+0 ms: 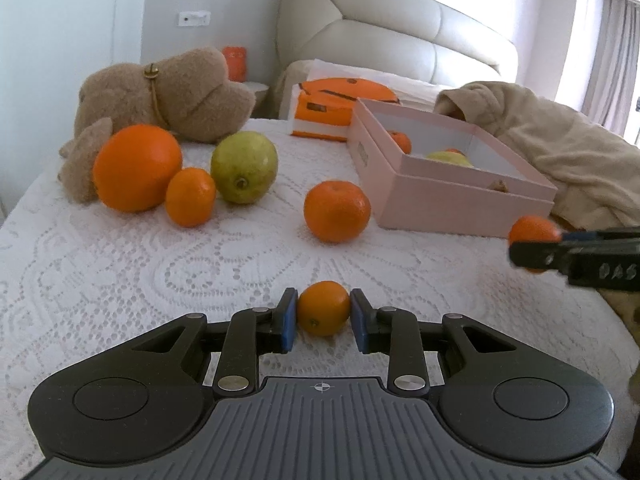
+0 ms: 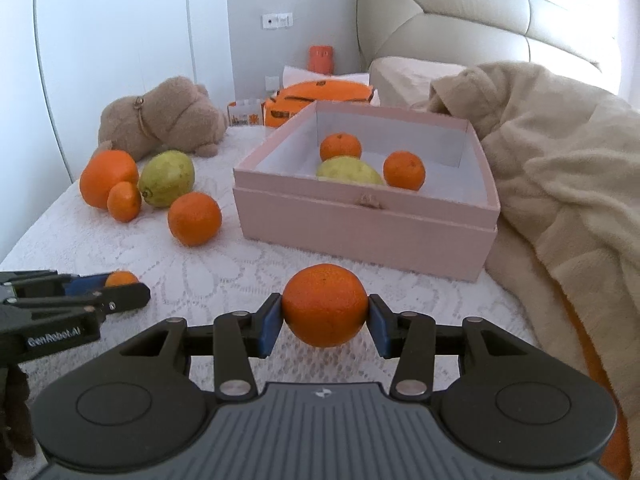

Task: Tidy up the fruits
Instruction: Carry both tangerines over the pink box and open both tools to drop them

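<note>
The right gripper (image 2: 324, 326) is clamping a mandarin (image 2: 324, 305); the pink box (image 2: 366, 232) is lying straight ahead, nearer it than the left gripper (image 1: 324, 316), which is pinching a small orange (image 1: 323, 309).

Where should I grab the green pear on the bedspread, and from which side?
Grip the pear across its wide belly, probably from above. It lies on its side, stem end toward the camera, with the small mandarin and big orange crowding its left, so a low side approach looks blocked there.
</note>
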Available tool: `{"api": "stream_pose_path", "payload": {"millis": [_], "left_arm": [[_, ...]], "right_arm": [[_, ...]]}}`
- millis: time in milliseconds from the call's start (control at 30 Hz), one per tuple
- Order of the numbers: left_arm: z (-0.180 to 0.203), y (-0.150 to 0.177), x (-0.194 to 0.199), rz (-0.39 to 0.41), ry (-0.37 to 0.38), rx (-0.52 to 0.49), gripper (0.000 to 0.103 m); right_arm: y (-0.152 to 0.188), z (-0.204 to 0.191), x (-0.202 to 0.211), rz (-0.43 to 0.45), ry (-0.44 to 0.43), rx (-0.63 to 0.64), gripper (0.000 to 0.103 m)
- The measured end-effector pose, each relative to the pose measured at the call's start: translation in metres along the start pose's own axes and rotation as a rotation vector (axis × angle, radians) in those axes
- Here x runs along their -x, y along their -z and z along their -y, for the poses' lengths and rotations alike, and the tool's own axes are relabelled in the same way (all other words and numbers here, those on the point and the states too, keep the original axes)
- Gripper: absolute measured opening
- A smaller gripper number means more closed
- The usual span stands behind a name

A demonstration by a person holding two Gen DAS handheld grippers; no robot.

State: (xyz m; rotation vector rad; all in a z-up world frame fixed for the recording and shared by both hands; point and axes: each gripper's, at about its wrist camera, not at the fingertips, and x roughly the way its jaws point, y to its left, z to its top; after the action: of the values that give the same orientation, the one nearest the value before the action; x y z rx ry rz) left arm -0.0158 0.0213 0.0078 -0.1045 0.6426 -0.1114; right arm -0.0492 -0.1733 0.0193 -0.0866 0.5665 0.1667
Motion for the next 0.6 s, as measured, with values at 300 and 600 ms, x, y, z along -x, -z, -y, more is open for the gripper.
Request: {"api": "stream_pose_path", "payload": {"millis": [300, 600], "left_arm": [[0.046, -0.112, 0.035, 0.204, 0.094, -0.078, 0.032], [0.09, -0.202, 0.005, 0.202, 0.18, -0.127, 0.032]], "right_arm": [[-0.097, 0.034, 0.057, 0.236, -0.055, -0.147, 0.045], [-0.223, 0.045, 0.082, 0.34, 0.037, -0.081, 0.045]]}}
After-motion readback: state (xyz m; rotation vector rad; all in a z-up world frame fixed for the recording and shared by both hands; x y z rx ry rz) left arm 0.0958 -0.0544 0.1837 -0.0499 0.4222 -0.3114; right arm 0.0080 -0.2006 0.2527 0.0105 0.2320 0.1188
